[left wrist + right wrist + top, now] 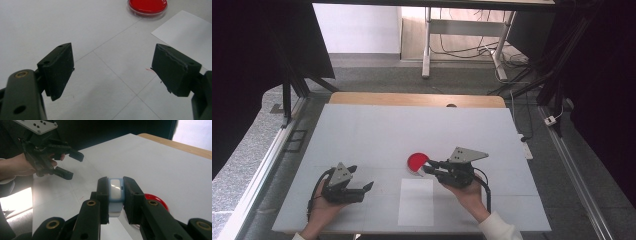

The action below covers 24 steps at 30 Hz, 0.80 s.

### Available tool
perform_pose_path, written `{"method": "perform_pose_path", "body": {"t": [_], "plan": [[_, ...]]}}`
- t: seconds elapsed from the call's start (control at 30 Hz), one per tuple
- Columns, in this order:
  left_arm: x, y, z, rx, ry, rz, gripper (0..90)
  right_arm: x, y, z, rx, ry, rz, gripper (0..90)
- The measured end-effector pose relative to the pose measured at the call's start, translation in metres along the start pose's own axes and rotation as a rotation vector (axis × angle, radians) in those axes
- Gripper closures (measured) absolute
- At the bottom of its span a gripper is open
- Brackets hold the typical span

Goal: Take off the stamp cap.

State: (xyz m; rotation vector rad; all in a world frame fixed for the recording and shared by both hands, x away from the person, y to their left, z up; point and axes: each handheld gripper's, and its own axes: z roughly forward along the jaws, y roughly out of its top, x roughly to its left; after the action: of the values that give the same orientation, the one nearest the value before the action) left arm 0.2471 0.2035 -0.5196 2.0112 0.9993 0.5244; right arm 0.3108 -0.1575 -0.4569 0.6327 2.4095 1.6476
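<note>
Black fingers [60, 70], grey plates, white sleeve [499, 227].

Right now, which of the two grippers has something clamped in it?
The right gripper: its jaws are shut on a small pale blue and white object, beside the red dish. The left gripper stands open with nothing between its jaws.
</note>
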Motion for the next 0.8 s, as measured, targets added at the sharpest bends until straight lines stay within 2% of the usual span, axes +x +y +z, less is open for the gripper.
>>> {"method": "perform_pose_path", "body": {"t": [0.17, 0.3, 0.53, 0.73, 0.8], "plan": [[-0.002, 0.002, 0.001, -0.009, 0.002, 0.003, 18.3, 0.001, 0.001, -0.003, -0.009, -0.006, -0.004, 75.2], [-0.004, 0.005, 0.0, -0.019, -0.014, -0.004, 18.3, -0.001, 0.001, -0.003, -0.014, -0.009, -0.003, 75.2], [-0.013, 0.023, 0.003, -0.045, -0.047, -0.013, 21.1, -0.002, 0.0, 0.001, -0.011, -0.012, 0.008, 75.1], [-0.03, 0.037, 0.007, -0.043, -0.052, 0.033, 21.9, -0.004, -0.001, -0.002, -0.013, -0.022, 0.009, 75.1], [-0.033, 0.04, 0.008, -0.04, -0.051, 0.037, 21.9, -0.005, -0.001, -0.002, -0.016, -0.025, 0.012, 75.2]]}}
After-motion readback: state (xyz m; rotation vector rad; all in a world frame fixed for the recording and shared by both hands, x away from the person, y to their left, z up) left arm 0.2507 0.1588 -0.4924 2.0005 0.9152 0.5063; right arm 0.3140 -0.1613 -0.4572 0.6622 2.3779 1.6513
